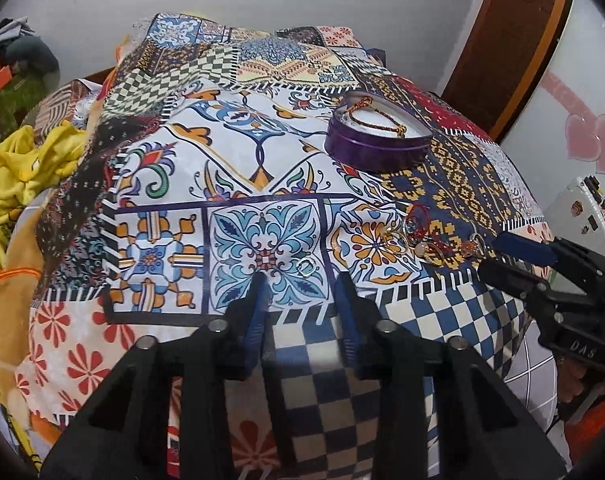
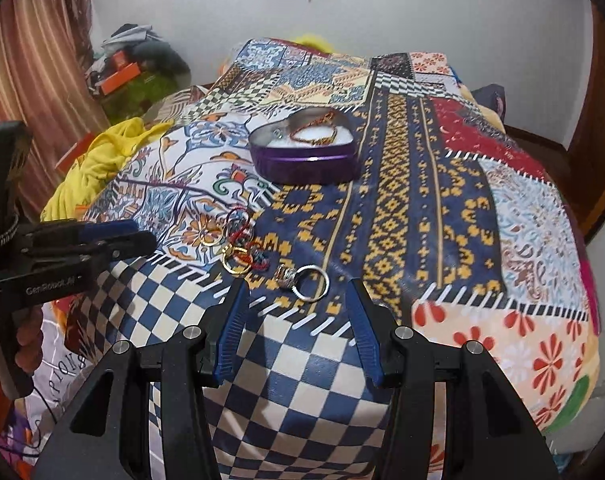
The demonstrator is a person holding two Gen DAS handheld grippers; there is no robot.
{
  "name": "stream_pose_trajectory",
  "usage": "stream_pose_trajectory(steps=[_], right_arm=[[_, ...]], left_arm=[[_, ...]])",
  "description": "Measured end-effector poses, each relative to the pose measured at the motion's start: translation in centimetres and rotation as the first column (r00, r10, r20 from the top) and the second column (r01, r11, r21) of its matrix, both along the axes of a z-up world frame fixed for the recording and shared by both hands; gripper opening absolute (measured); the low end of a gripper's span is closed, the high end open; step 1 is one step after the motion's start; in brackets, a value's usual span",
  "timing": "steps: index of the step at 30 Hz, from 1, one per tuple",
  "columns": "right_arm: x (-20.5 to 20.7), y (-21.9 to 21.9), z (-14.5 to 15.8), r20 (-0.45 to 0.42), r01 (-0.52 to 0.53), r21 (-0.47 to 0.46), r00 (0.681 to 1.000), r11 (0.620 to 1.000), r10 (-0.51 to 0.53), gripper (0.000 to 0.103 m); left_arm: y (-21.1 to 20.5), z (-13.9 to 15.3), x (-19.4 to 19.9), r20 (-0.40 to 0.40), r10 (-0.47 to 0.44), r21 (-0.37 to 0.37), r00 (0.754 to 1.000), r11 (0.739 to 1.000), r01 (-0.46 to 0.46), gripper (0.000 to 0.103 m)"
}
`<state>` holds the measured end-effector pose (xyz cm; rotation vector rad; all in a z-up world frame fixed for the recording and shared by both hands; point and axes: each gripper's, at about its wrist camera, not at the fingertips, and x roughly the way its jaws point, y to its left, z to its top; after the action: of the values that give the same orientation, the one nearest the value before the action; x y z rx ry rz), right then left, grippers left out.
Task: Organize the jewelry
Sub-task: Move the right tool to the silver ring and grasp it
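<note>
A purple heart-shaped tin (image 1: 376,142) (image 2: 306,156) sits on the patterned bedspread with a red-gold bracelet (image 1: 376,120) (image 2: 316,133) inside. A small silver ring (image 1: 305,267) lies just ahead of my left gripper (image 1: 302,280), which is open and empty. A pile of gold hoops and red thread jewelry (image 1: 430,236) (image 2: 238,246) lies on the cloth. A silver hoop with a charm (image 2: 308,278) lies just ahead of my right gripper (image 2: 298,286), which is open and empty.
The patchwork bedspread (image 1: 262,184) (image 2: 422,208) covers a bed. Yellow cloth (image 1: 26,176) (image 2: 102,152) is heaped at the left. A wall and wooden door frame (image 1: 514,40) stand behind. Clutter (image 2: 130,68) lies at the far left.
</note>
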<state>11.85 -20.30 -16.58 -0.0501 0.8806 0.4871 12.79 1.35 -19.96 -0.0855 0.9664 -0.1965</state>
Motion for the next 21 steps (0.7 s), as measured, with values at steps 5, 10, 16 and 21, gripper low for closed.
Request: stream_pose_trajectory(steps=[5,10,16,21], right_arm=[[0.3,-0.1,-0.3,-0.007,-0.004,0.015,1.0,1.0,0.004,0.039],[0.8,-0.1,-0.5,-0.014,0.0,0.029,1.0,1.0,0.001,0.031],[1.0,0.2,-0.7,-0.015,0.002,0.031,1.0,1.0,-0.001,0.016],[1.4,-0.1,-0.8,-0.024,0.011,0.05,1.0,0.999,-0.01,0.008]], left_arm=[[0.4,-0.2,0.7,-0.009,0.014,-0.032,1.0,0.999,-0.015,0.022],[0.2,-0.3,1.1,-0.004,0.01,-0.026,1.0,1.0,-0.01,0.014],[-0.1,-0.4,1.1,0.006,0.001,-0.018,1.0,1.0,-0.001,0.009],[0.0,-0.3,1.0,0.013,0.003,-0.021,1.0,1.0,-0.003,0.008]])
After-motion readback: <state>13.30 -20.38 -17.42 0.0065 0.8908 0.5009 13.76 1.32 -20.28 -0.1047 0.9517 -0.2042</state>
